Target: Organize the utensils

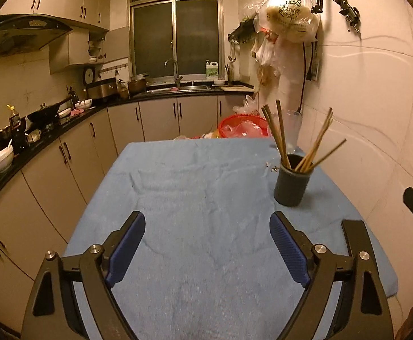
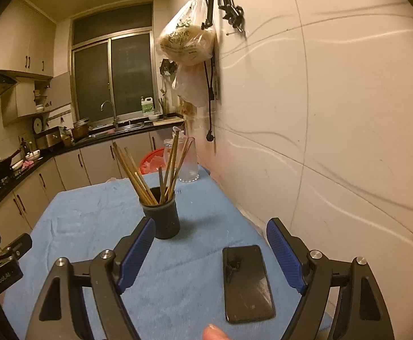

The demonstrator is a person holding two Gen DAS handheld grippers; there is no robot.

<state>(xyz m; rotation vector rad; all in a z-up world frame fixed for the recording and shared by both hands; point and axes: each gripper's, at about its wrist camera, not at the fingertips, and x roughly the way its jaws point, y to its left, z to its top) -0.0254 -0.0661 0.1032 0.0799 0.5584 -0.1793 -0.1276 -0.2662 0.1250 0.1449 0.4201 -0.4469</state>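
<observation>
Gaping empty, both claws (image 1: pixel 207 226) (image 2: pixel 210 233) over blue cloth (image 1: pixel 192 187); chopstick cup (image 2: pixel 162 216) near wall edge

Green print on hanging plastic bag (image 1: pixel 291 14) illegible, partial lettering "Robot.AI" on left tongs (image 2: pixel 2 280)

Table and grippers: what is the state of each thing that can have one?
Left gripper: fingers open, nothing between them.
Right gripper: fingers open, empty.
Dark cup: upright, holding chopsticks.
Chopsticks: standing in the cup, leaning outward.
Phone: lying flat, screen dark.
Clear glass: upright behind the cup.
Blue cloth: spread flat, slightly wrinkled.
</observation>
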